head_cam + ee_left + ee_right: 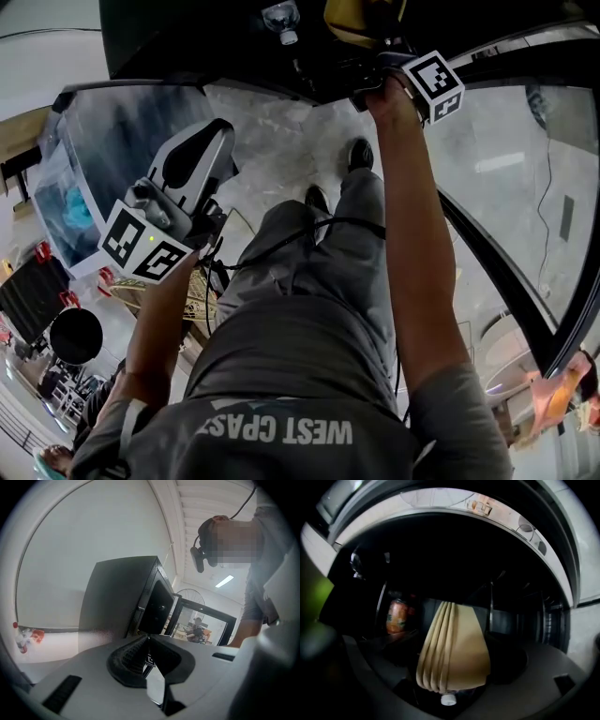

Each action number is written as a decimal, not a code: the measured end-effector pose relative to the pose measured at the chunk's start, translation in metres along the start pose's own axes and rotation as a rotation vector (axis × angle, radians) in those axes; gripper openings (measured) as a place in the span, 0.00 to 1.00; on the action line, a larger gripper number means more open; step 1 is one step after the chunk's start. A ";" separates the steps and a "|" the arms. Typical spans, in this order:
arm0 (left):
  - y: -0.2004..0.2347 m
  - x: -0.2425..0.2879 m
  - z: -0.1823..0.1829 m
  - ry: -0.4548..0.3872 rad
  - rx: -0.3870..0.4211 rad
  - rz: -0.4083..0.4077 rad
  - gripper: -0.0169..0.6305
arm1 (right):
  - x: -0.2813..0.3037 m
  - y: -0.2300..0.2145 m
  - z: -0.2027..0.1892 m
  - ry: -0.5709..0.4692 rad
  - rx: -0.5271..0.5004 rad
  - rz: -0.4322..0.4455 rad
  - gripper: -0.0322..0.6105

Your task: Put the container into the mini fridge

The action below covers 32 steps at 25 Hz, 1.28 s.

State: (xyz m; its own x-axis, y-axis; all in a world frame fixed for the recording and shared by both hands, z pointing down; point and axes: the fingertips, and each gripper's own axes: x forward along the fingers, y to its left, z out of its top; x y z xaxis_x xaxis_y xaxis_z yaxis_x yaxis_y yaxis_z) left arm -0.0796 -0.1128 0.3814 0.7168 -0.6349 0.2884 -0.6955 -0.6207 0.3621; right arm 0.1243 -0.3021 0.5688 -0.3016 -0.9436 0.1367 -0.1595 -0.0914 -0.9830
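The black mini fridge (187, 37) stands open in front of me; in the left gripper view the mini fridge (117, 597) is off to the side. The tan ribbed container (452, 648) is inside it, between the jaws of my right gripper (454, 672), which stand wide; a dark gap shows on the container's left side. From the head view, the yellow-tan container (361, 19) and the right gripper's marker cube (436, 84) sit at the fridge's mouth. My left gripper (223, 129) is held back near my hip, its fingertips (143, 644) closed together on nothing.
An orange can (396, 616) stands deep in the fridge on the left. A white bottle cap (448, 699) lies just under the container, and a clear bottle (281, 19) shows in the fridge. My legs and shoes (359, 153) are on the marble floor; a black curved frame (525, 309) runs on the right.
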 end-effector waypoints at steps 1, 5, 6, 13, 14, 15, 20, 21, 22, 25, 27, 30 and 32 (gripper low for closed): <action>0.000 0.000 0.000 -0.003 -0.003 0.001 0.07 | -0.001 0.005 0.000 -0.018 -0.003 0.016 0.69; -0.001 -0.002 0.004 -0.011 -0.012 0.012 0.07 | -0.015 0.010 0.004 -0.080 -0.017 0.028 0.70; 0.001 -0.004 0.004 -0.013 -0.014 0.023 0.07 | -0.015 0.003 0.002 -0.085 0.003 0.002 0.70; 0.001 -0.019 0.005 -0.045 -0.066 0.062 0.07 | -0.026 -0.013 0.035 -0.281 0.096 -0.231 0.70; 0.000 -0.022 0.008 -0.053 -0.069 0.059 0.07 | -0.020 -0.005 0.039 -0.291 0.072 -0.227 0.70; 0.000 -0.026 0.011 -0.060 -0.069 0.056 0.07 | -0.013 0.002 0.041 -0.289 0.050 -0.222 0.70; 0.004 -0.050 0.023 -0.106 -0.081 0.088 0.07 | -0.001 -0.002 0.025 -0.233 -0.002 -0.288 0.70; 0.004 -0.055 0.026 -0.115 -0.086 0.093 0.07 | -0.005 -0.003 0.025 -0.234 -0.006 -0.287 0.70; 0.005 -0.062 0.029 -0.120 -0.088 0.099 0.07 | -0.008 -0.004 0.025 -0.235 -0.007 -0.279 0.70; 0.013 -0.089 0.039 -0.115 -0.089 0.136 0.07 | -0.011 -0.011 0.011 -0.230 0.029 -0.258 0.70; 0.015 -0.094 0.045 -0.116 -0.096 0.142 0.07 | -0.020 -0.007 0.013 -0.224 0.030 -0.268 0.70; 0.013 -0.092 0.051 -0.124 -0.102 0.133 0.07 | -0.036 0.004 0.018 -0.196 -0.004 -0.278 0.70; 0.011 -0.095 0.060 -0.130 -0.093 0.130 0.07 | -0.046 0.012 0.014 -0.163 -0.012 -0.273 0.70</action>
State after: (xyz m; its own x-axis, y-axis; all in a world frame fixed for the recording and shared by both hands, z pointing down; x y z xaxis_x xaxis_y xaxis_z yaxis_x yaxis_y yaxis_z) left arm -0.1583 -0.0869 0.3051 0.6044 -0.7648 0.2233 -0.7697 -0.4882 0.4113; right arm 0.1498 -0.2645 0.5494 -0.0918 -0.9232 0.3732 -0.2249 -0.3459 -0.9109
